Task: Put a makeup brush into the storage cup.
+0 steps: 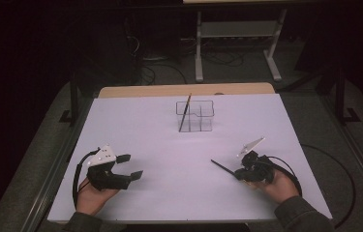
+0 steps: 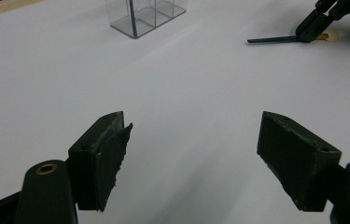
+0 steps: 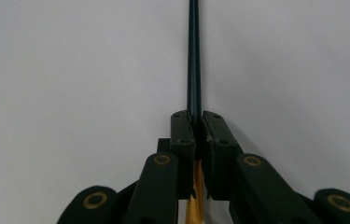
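A clear box with compartments (image 1: 199, 117) stands at the table's far middle, and one thin pencil (image 1: 185, 112) leans upright in it. My right gripper (image 1: 238, 173) lies low over the table at the near right, shut on a dark pencil (image 1: 222, 167) whose free end points left and away. In the right gripper view, that pencil (image 3: 194, 56) runs straight out from the closed jaws of the right gripper (image 3: 199, 122), with its yellow end behind them. My left gripper (image 1: 131, 165) rests at the near left, open with nothing between its fingers (image 2: 102, 149). The left gripper view shows the box (image 2: 163, 11) ahead.
The white table top (image 1: 169, 145) has a wooden strip (image 1: 184, 90) along its far edge. Beyond it stand a metal frame (image 1: 199, 48) and cables on the dark floor. A cable loops on the floor at the right (image 1: 334, 169).
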{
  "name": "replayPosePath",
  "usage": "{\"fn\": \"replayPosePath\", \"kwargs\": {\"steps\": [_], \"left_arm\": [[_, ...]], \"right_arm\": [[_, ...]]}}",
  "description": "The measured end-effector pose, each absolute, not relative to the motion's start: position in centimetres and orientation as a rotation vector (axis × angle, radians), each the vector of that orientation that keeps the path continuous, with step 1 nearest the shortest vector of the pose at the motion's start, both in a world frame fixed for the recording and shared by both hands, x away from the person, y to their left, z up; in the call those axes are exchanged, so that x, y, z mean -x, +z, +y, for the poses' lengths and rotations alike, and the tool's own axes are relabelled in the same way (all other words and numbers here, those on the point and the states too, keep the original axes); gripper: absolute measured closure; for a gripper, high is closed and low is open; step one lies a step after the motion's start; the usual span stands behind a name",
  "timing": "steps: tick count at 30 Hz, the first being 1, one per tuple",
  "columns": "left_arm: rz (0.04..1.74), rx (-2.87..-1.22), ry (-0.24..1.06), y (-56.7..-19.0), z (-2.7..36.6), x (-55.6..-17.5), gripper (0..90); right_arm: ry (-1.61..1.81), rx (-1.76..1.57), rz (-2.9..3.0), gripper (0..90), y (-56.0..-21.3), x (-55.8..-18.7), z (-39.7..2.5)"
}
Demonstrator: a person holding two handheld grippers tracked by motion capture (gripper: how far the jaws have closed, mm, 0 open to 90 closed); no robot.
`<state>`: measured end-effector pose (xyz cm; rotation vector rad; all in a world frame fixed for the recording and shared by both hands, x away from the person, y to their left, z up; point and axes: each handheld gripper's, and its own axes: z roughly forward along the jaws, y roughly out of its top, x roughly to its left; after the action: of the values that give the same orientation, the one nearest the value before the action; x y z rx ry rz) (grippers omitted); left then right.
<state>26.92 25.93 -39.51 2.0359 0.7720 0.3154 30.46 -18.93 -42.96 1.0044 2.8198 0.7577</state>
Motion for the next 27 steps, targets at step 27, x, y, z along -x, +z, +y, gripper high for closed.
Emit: {"fn": "replayPosePath", "kwargs": {"steps": [27], "left_arm": [[0.724,-2.027,0.321,-38.5,26.0,-26.9,23.3]], "right_arm": [[0.763,-0.852,2.880,83.0,-40.3,-31.5,-16.7]]}}
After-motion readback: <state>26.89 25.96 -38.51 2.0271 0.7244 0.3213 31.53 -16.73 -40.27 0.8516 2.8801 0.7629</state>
